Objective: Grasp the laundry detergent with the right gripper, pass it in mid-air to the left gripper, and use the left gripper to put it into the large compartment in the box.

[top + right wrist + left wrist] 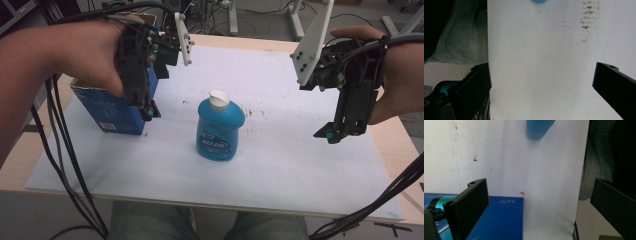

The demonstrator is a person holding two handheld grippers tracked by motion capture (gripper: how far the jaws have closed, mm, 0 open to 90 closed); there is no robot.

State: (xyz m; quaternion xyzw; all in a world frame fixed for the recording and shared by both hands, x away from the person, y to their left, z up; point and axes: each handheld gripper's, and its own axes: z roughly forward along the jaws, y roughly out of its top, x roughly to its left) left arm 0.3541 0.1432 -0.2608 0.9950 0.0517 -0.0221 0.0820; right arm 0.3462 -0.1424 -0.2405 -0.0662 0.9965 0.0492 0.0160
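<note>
A blue bottle (218, 127) with a white cap stands upright in the middle of the white mat (285, 165). A tall dark blue box (111, 109) stands at the mat's left edge. My left gripper (149, 111) hovers over the box's right side, open and holding nothing. In the left gripper view my left gripper (541, 207) spans the box top (499, 220), with the bottle (537, 128) farther off. To the right of the bottle, my right gripper (331, 134) hangs open above bare mat. In the right gripper view my right gripper (544, 87) is empty, and the bottle's edge (538, 1) is far ahead.
The mat lies on a wooden table (397, 150) and carries small brown stains (589, 17) right of the bottle. Cables trail off both table sides. The person's knees (210, 227) sit below the front edge. Stands and floor lie beyond the table's far edge.
</note>
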